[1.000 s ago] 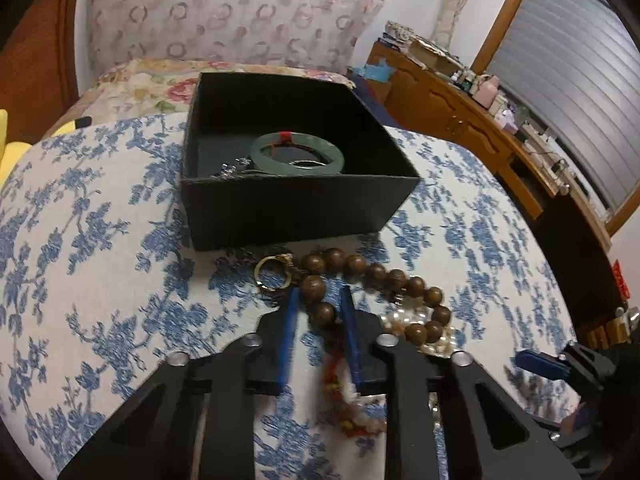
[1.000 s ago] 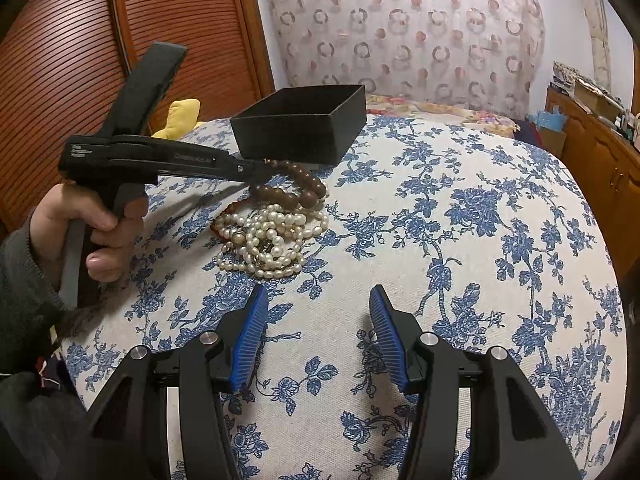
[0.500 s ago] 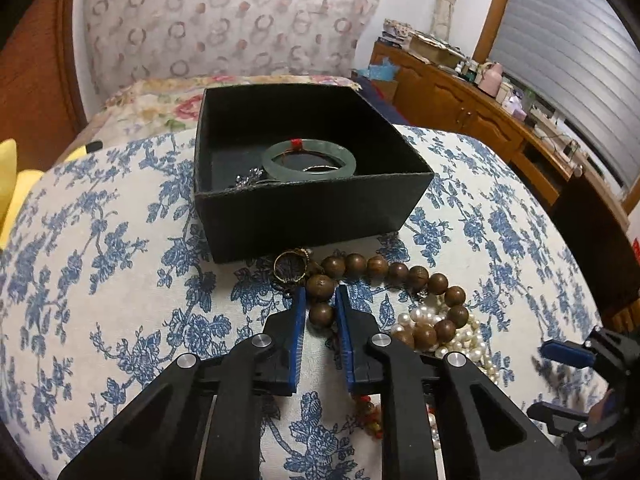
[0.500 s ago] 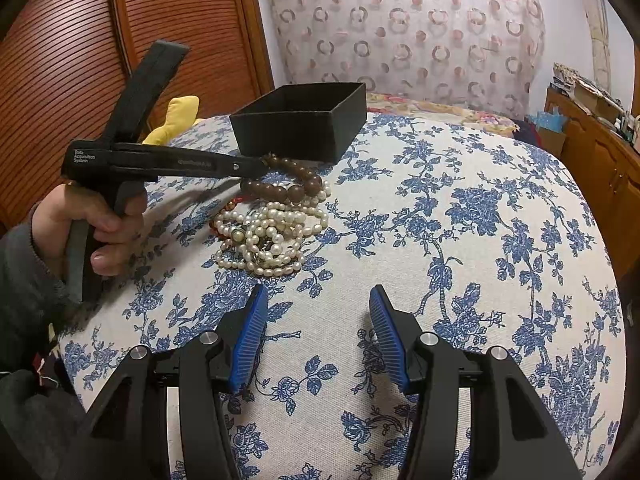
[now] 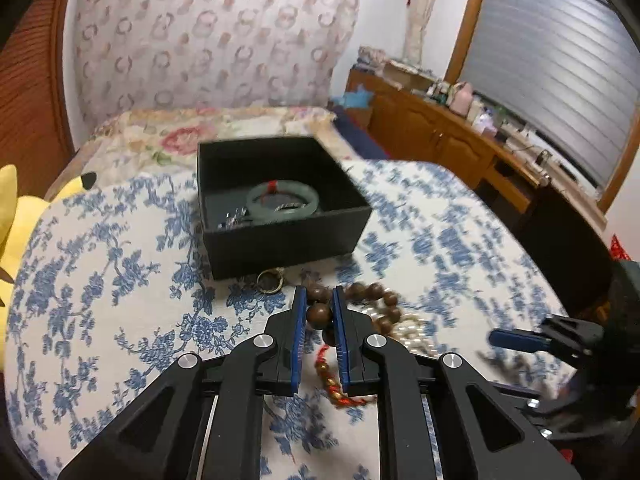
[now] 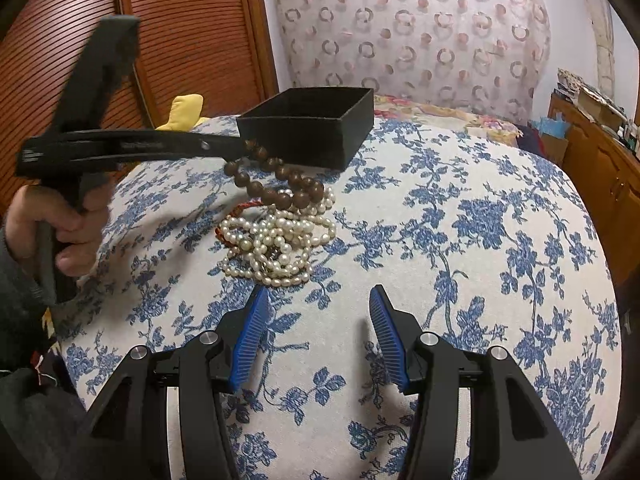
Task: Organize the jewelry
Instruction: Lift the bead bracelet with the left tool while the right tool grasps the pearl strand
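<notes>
The left claw [image 5: 319,312] has just been closing and now pinches one brown bead of the wooden bead bracelet [image 6: 276,184] between its blue pads. Part of the loop hangs from the claw; its lower beads still rest on the pearl heap. To do this lift well, I would raise it straight up until the whole loop swings free, then carry it toward twelve o'clock and over the near wall of the black box [image 5: 280,236] before letting go.

The right claw [image 6: 316,332] hangs open and empty above the blue-flowered cloth, with nothing between its pads.

The pearl necklace [image 6: 276,244] lies tangled just under the bracelet, and a red cord with small gold beads [image 5: 340,384] runs beneath it; either could snag and come along. A brass ring [image 5: 270,280] lies against the box's front wall, at eleven o'clock from the left claw. Inside the box a green bangle [image 5: 282,200] already rests, with something silvery beside it.
</notes>
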A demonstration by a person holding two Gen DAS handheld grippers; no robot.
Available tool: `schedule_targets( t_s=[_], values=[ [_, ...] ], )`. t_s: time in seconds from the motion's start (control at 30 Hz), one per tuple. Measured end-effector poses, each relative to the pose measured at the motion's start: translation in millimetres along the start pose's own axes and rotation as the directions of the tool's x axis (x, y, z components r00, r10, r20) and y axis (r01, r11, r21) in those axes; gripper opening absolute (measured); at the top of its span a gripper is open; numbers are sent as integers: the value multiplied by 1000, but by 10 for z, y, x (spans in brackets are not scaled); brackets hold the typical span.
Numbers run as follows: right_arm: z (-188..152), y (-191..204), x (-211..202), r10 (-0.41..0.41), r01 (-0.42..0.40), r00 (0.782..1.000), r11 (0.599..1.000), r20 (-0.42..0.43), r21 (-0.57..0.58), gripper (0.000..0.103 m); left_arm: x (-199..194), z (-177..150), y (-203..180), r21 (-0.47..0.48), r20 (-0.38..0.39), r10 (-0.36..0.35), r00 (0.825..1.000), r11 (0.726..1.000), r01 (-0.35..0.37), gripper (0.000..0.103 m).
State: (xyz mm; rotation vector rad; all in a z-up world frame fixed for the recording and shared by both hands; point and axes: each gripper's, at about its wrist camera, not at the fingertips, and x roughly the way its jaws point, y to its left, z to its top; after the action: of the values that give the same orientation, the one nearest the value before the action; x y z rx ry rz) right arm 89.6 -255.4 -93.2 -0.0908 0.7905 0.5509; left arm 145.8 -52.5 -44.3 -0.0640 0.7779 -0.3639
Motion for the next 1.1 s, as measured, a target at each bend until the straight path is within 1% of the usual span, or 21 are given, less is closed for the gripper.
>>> schedule_targets(
  t_s=[0.27,0.3,0.43,0.5,0.63,0.7,0.93,0.97,1.03,1.07,1.1],
  values=[
    [163,174,98,19,-19,1000,998,-8,-53,55,-362,44,-117,32,83,-11,997,999,8,12],
    [182,195,122,22,-23,1000,998,-13,-59,51,-391,47,-112,31,90,-14,996,999,11,12],
    [238,280,211,38,-41,999,995,-31,-87,48,-522,68,-74,25,123,-18,992,1000,15,12],
    [253,317,256,41,-45,998,994,-41,-100,40,-568,71,-66,23,134,-17,991,1000,14,12],
    [281,357,332,39,-46,998,992,-58,-122,31,-648,66,-43,25,150,-10,989,1000,6,12],
    [300,350,360,36,-43,997,992,-62,-122,24,-675,51,-30,25,154,-10,988,1000,6,12],
    [301,347,424,34,-44,996,990,-82,-132,22,-666,11,14,14,149,-8,989,1000,6,12],
    [299,352,422,33,-44,996,989,-83,-138,12,-669,4,24,11,149,-7,989,1000,5,12],
    [299,366,410,33,-45,996,988,-83,-151,10,-676,2,36,7,151,-6,989,1000,5,12],
    [303,371,408,42,-55,996,987,-83,-152,6,-686,4,41,6,153,-5,988,1000,4,12],
    [309,370,392,48,-59,996,987,-79,-150,6,-696,3,40,5,154,-5,988,1000,4,12]
  ],
)
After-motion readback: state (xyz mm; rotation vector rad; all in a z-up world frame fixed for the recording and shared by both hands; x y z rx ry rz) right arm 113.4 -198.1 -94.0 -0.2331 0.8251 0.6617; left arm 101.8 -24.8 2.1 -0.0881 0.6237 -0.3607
